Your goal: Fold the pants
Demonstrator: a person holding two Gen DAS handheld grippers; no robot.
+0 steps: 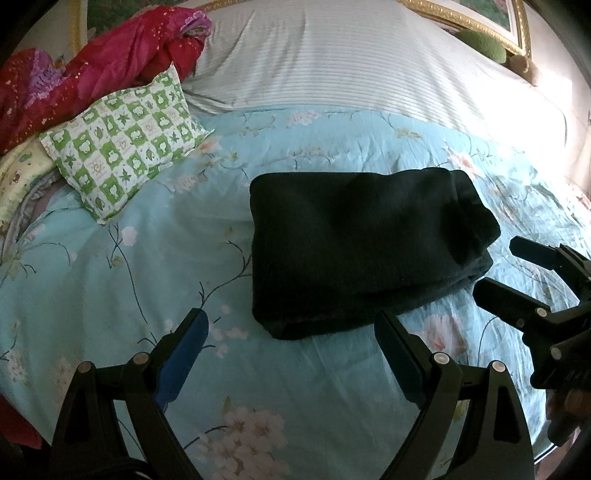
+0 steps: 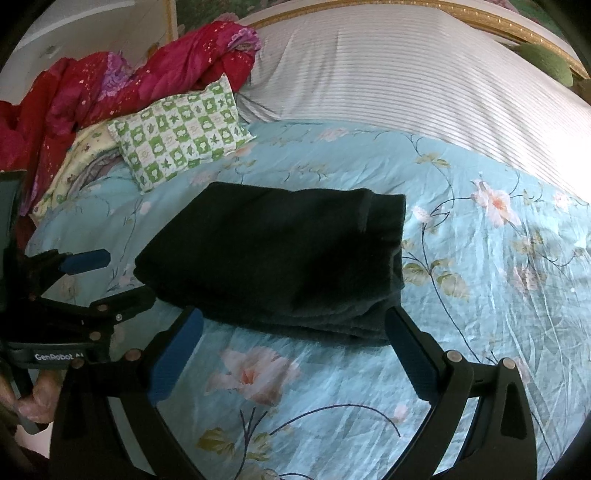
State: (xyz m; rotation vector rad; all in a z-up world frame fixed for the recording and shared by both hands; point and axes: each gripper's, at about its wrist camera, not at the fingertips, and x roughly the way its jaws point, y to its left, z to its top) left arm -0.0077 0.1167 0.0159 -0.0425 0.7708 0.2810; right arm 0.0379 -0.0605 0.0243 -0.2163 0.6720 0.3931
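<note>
The dark pants (image 1: 354, 247) lie folded into a compact stacked rectangle on the light blue floral bedspread (image 1: 110, 266). They also show in the right wrist view (image 2: 280, 258). My left gripper (image 1: 291, 325) is open and empty, just in front of the pants' near edge. My right gripper (image 2: 295, 325) is open and empty, its fingers at the near edge of the pants without gripping them. The right gripper also shows at the right of the left wrist view (image 1: 495, 269), and the left gripper at the left of the right wrist view (image 2: 122, 277).
A green-and-white checked pillow (image 1: 125, 144) lies at the back left, with a red blanket (image 1: 92, 70) heaped behind it. A white striped sheet (image 1: 351, 62) covers the far bed up to a gold-framed headboard (image 1: 480, 22).
</note>
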